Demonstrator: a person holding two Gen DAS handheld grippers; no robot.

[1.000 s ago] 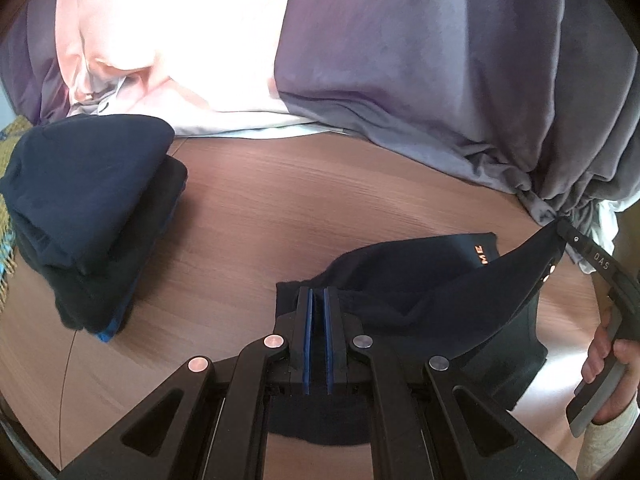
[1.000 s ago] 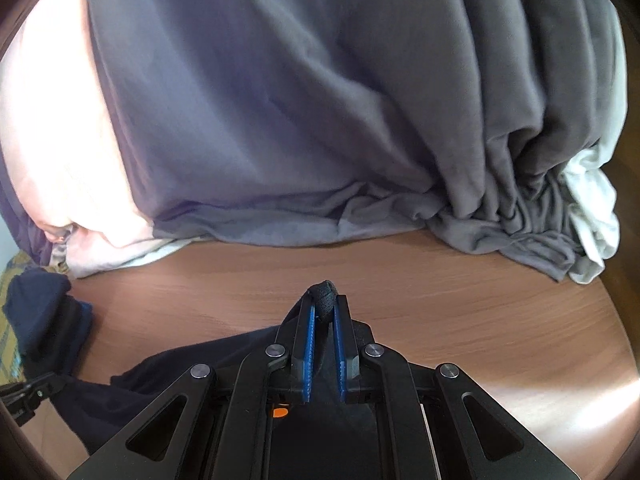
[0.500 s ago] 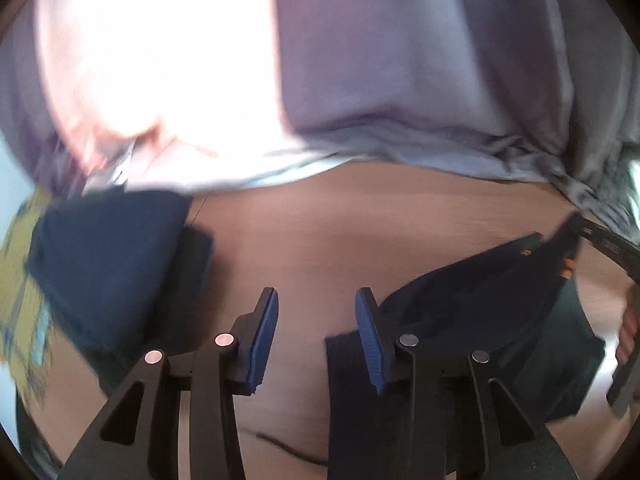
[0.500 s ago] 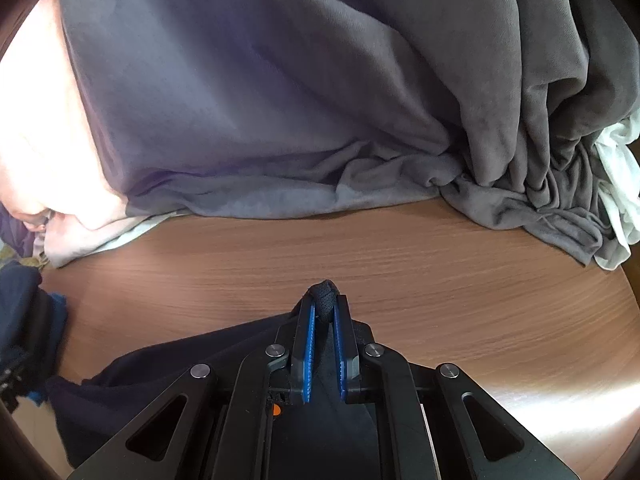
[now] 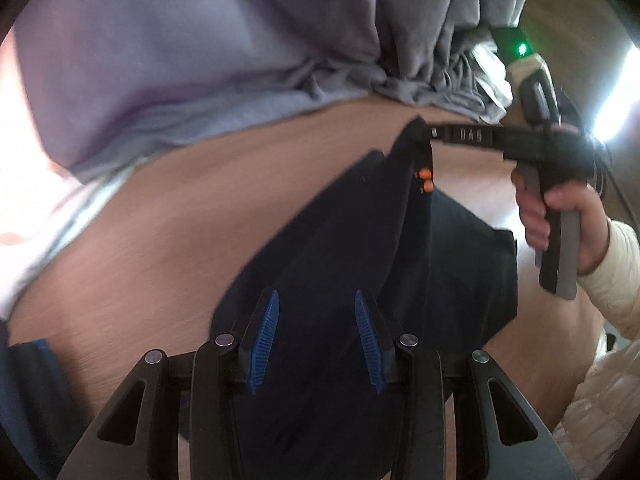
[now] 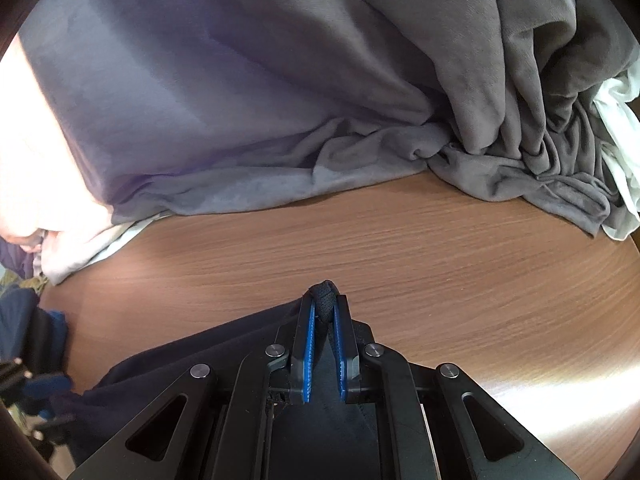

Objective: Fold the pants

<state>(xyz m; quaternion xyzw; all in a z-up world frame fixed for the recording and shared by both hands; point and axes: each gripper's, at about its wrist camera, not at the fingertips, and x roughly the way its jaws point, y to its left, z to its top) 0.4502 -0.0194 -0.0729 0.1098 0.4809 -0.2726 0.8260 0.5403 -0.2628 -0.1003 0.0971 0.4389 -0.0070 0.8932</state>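
R gripper (image 6: 324,312) clamped on navy pants (image 6: 192,360) | wood table (image 6: 440,260) | grey cloth (image 6: 260,100) behind

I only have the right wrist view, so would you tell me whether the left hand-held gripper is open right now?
Observer: Yes, the left hand-held gripper is open, its blue pads apart over the dark pants and clamping nothing.
Operator: Thanks. How do my right jaws look from the other side?
Observer: The right hand-held gripper pinches one corner of the pants, lifted above the wooden table.
Operator: Is any marking visible on the fabric?
Observer: Small orange marks sit just below the pinched corner.
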